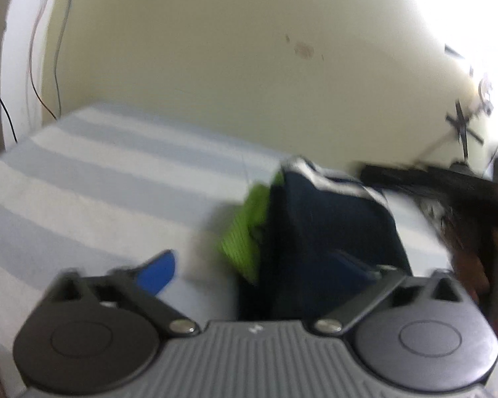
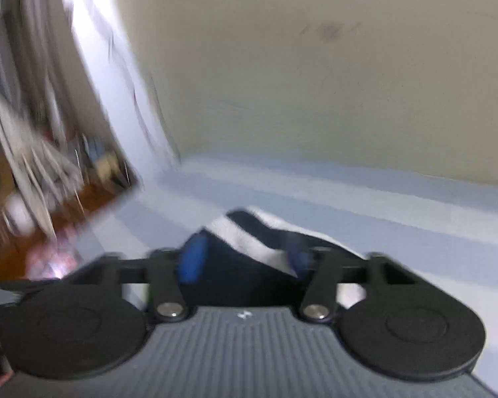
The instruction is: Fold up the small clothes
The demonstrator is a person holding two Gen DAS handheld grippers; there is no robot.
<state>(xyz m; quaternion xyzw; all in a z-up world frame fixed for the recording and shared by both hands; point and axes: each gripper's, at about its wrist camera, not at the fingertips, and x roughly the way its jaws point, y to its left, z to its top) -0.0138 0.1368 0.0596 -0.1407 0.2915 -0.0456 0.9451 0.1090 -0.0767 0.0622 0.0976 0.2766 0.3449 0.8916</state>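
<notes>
So the navy shorts (image 1: 332, 232) with the green bit (image 1: 245, 242) sit bunched on the striped bed (image 1: 99, 182), between both sets of jaws, and the left gripper (image 1: 265, 265) and right gripper (image 2: 245, 258) both gape, gripping nothing, tilted downward, probably regrouping for another fold.

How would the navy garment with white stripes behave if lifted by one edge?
The navy garment with white stripes lies bunched in soft folds, so it likely droops limp. It looks thin, probably light. The green ribbed cloth beside it might drag along.
</notes>
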